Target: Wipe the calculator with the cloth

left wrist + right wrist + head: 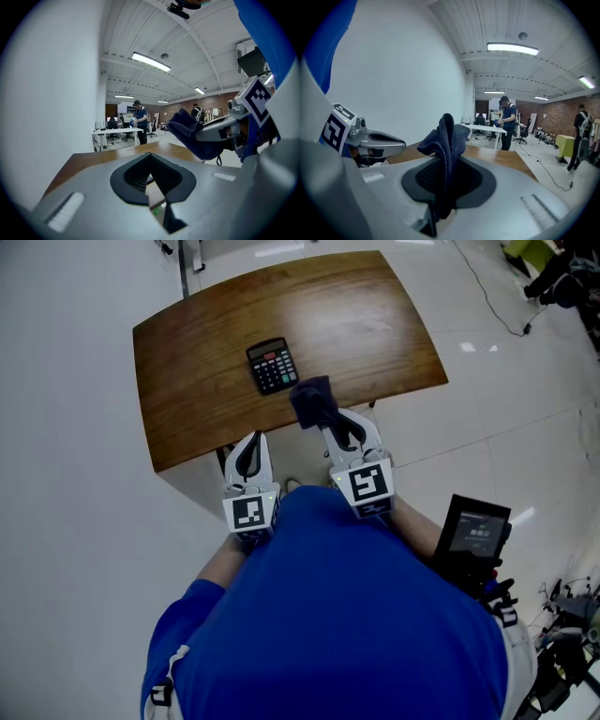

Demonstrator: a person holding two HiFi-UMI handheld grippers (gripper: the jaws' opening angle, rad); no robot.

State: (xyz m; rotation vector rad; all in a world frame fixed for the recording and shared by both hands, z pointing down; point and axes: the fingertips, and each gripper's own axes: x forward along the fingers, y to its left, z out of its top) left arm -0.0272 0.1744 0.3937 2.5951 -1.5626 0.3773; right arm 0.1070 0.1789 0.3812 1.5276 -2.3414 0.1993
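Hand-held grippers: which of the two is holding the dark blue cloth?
The right hand-held gripper: its jaws are shut on the dark blue cloth, near the calculator. The left hand-held gripper has nothing between its jaws.

A wooden desk (187, 381) fills the upper middle of the head view, standing on a glossy white floor (66, 521). In the right gripper view a white wall (408, 70) takes the left. Strip lights (512, 47) run across the white ceiling (454, 23) at the top, and a brick wall (562, 110) stands far right.
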